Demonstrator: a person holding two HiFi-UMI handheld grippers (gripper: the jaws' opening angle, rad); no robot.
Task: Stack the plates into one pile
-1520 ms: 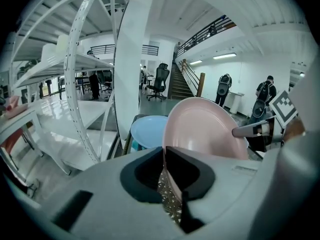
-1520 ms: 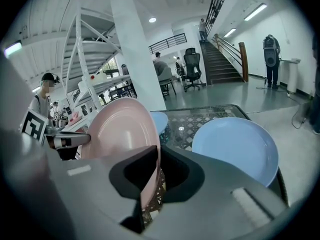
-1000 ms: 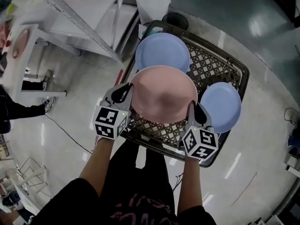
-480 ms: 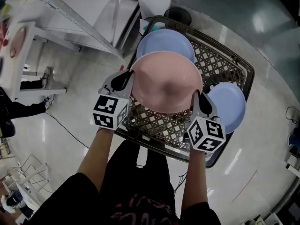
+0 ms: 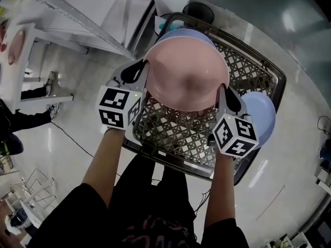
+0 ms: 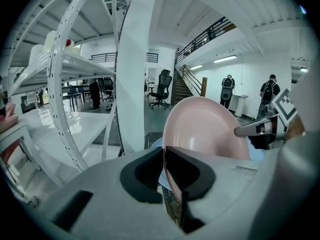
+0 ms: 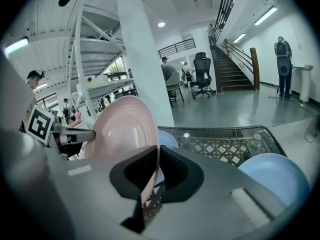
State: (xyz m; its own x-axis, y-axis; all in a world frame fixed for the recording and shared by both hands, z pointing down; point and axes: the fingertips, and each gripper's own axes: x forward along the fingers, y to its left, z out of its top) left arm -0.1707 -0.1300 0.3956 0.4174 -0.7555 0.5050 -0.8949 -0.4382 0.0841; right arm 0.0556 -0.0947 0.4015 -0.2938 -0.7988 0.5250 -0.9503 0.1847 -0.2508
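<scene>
Left tool [image 5: 139, 70]: jaws narrow, pinched on the near-left rim of the pink plate [image 5: 186, 81]. In the left gripper view the rim passes edge-on between the two dark pads.

Right tool [image 5: 223, 93]: jaws narrow as well, clamped on the opposite rim of the same plate. Its own view shows the thin rim caught between the pads.

Pink plate: carried between the two tools, roughly level, hollow side up. It hangs over the far end of the dark lattice basket [image 5: 176, 133].

Far blue plate [image 5: 206, 34]: lies in the basket's far end, almost wholly covered by the pink one, with only a sliver of rim showing. Whether the two plates touch, I cannot tell.

Second blue plate [image 5: 261, 115]: at the basket's right edge, just beside the right tool and apart from the pink plate.

White shelving rack [image 5: 77, 14] stands to the left, on a glossy floor [image 5: 77, 138].
</scene>
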